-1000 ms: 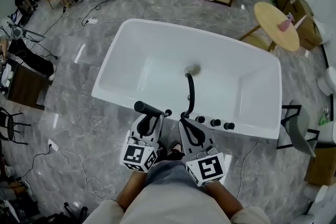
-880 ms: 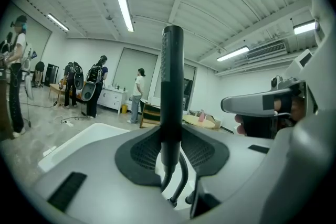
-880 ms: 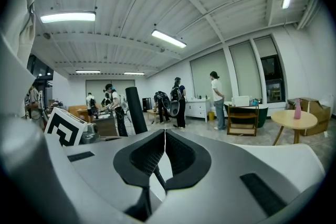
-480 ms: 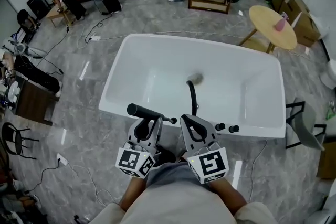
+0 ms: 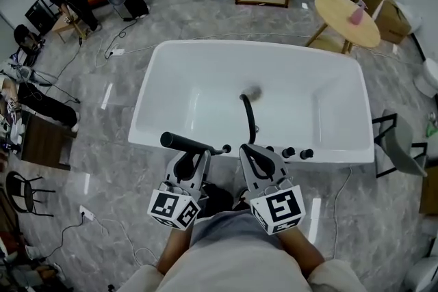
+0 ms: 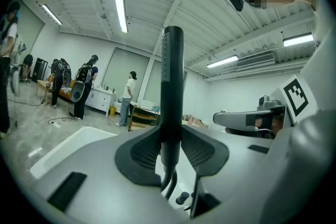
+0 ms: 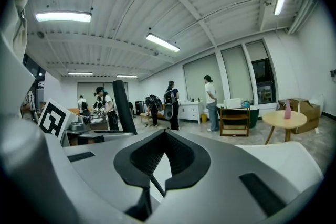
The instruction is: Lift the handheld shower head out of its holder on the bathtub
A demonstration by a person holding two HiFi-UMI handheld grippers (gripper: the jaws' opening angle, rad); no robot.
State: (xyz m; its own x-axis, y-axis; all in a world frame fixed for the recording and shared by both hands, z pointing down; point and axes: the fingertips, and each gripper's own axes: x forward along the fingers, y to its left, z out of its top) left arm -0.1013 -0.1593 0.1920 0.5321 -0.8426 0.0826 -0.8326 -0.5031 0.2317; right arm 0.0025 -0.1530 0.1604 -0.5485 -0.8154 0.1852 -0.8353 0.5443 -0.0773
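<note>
We have the shower head (image 5: 188, 143) out over the bathtub (image 5: 161, 65) at its 6 o'clock rim, lying level with its free end toward 9 o'clock. The left gripper (image 5: 194, 154) pinches its round handle. The hose (image 6: 168, 185) hangs beneath. The right gripper (image 5: 246, 150), at its 3 o'clock, sits pressed together on nothing. We judge that a taut hose could twist or drag the smooth handle from the pinch and drop it into the tub.
</note>
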